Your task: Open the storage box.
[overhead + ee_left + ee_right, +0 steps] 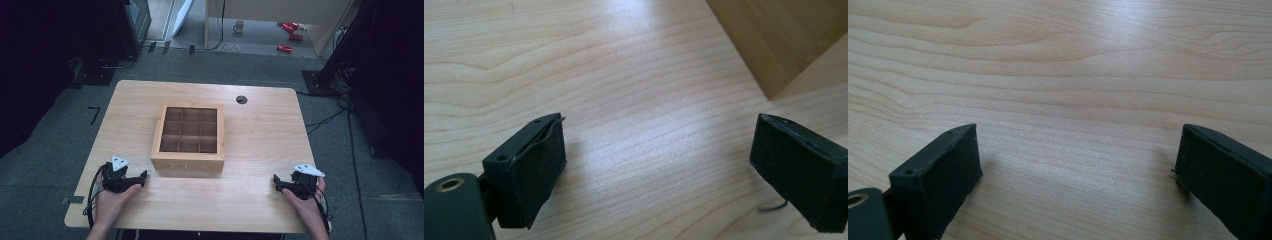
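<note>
A wooden tea box (188,140) with a glass lid over a grid of compartments stands in the middle of the light wood table (260,130). The letters TEA are on its front wall. My left gripper (143,176) rests on the table just left of the box's front corner, held in a hand, jaws wide apart. In the left gripper view the open left gripper (656,165) has bare tabletop between its pads, with the box corner (774,45) at the upper right. My right gripper (276,181) lies near the table's front right, pointing left. It (1078,175) is open over bare wood.
A round cable hole (241,99) sits in the table behind the box. Beyond the table the floor holds a white mug (239,26), red objects (290,30) and dark equipment at both sides. Cables trail from both grippers off the front edge.
</note>
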A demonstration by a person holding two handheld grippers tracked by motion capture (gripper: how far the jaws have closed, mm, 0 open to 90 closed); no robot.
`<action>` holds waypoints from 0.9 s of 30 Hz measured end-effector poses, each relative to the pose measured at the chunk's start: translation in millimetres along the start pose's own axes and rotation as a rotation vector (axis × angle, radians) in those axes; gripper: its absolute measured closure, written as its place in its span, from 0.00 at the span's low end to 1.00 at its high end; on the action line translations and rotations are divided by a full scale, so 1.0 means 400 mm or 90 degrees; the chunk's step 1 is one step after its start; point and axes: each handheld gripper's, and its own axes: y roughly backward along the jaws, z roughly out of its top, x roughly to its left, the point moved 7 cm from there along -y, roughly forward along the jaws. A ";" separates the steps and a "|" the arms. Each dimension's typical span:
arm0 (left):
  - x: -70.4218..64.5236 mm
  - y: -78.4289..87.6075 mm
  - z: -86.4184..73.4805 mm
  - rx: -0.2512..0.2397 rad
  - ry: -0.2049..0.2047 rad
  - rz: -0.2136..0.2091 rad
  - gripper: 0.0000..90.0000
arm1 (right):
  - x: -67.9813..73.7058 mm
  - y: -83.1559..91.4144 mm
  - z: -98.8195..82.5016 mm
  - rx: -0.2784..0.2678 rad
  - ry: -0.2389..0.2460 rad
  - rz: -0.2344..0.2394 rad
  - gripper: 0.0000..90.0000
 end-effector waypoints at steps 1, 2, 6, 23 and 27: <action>0.001 0.004 0.003 -0.004 0.004 -0.004 0.09 | 0.000 0.000 0.000 0.000 0.000 0.000 0.04; 0.001 0.009 0.007 -0.012 0.010 -0.011 0.09 | 0.000 0.000 0.000 0.000 0.000 0.000 0.04; -0.007 0.031 0.025 -0.042 0.008 -0.032 0.09 | -0.003 -0.001 0.001 0.000 -0.007 -0.008 0.04; -0.099 0.059 0.094 -0.091 -0.051 -0.113 0.28 | 0.016 0.035 0.042 -0.052 -0.045 0.005 0.14; -0.114 0.051 0.097 -0.087 -0.070 -0.146 0.46 | 0.042 0.052 0.069 -0.072 -0.035 0.014 0.16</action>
